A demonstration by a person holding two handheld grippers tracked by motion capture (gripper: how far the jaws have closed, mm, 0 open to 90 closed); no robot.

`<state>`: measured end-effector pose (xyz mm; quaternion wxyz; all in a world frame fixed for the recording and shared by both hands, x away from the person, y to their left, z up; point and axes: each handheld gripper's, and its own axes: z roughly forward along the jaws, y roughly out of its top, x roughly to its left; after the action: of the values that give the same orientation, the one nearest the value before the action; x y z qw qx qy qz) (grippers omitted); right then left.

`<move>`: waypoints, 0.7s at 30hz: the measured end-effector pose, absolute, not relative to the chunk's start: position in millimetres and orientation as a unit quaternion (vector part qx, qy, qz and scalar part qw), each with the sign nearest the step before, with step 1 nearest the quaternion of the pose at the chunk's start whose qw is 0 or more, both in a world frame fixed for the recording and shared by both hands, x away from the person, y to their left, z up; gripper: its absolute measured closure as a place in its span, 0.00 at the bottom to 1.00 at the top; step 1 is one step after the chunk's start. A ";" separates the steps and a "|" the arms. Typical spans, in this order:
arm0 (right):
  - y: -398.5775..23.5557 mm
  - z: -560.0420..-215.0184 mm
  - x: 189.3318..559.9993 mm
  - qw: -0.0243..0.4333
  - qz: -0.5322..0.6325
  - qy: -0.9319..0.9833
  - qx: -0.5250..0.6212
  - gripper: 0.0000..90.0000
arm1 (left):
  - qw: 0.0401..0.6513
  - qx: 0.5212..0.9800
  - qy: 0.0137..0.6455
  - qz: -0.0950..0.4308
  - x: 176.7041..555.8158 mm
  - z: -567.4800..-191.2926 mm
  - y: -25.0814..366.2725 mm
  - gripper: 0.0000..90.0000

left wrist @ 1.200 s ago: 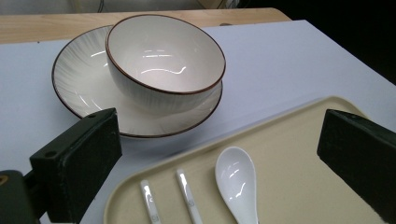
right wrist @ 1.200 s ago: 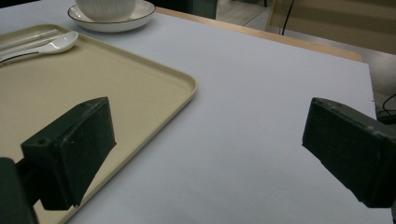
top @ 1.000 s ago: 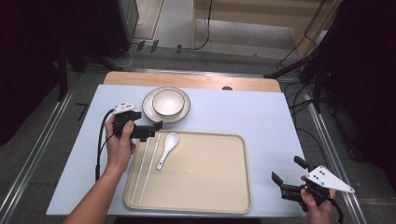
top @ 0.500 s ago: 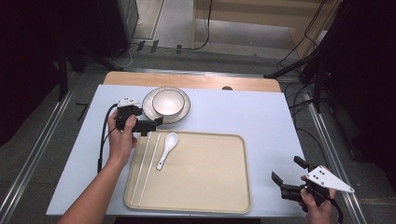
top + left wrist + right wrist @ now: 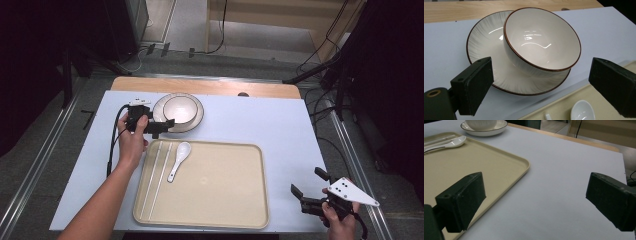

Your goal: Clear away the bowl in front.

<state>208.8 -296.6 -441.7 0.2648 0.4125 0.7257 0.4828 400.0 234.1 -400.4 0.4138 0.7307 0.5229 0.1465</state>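
Left tool (image 5: 161, 125) released, jaws spread before white brown-rimmed ceramic bowl (image 5: 541, 40) on ribbed white plate (image 5: 486, 40) beside beige plastic tray (image 5: 220, 200). I risk tipping bowl if only rim gets pinched.

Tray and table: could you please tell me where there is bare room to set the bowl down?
The tray is bare right of the spoon, through to its right rim. The table is bare right of the plate. It is crowded at the tray's left edge, with chopsticks beside the spoon, and around the left gripper.
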 end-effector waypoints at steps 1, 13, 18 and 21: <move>-296.5 -441.6 208.7 0.265 0.483 0.726 0.412 0.03 | 0.413 0.728 0.527 0.146 402.4 -401.0 233.9 0.06; -298.4 -442.4 208.8 0.265 0.484 0.724 0.414 0.03 | 0.386 0.721 0.562 0.122 427.9 -409.7 233.5 0.15; -299.0 -442.5 208.7 0.264 0.484 0.723 0.416 0.03 | 0.372 0.720 0.573 0.118 435.3 -411.4 230.2 0.20; -299.5 -443.0 209.4 0.264 0.485 0.723 0.415 0.03 | 0.364 0.717 0.582 0.120 439.1 -412.1 227.1 0.25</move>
<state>209.4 -299.5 -443.0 0.2644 0.4154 0.7226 0.4851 439.1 227.1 -412.1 0.3640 0.7169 0.5822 0.1204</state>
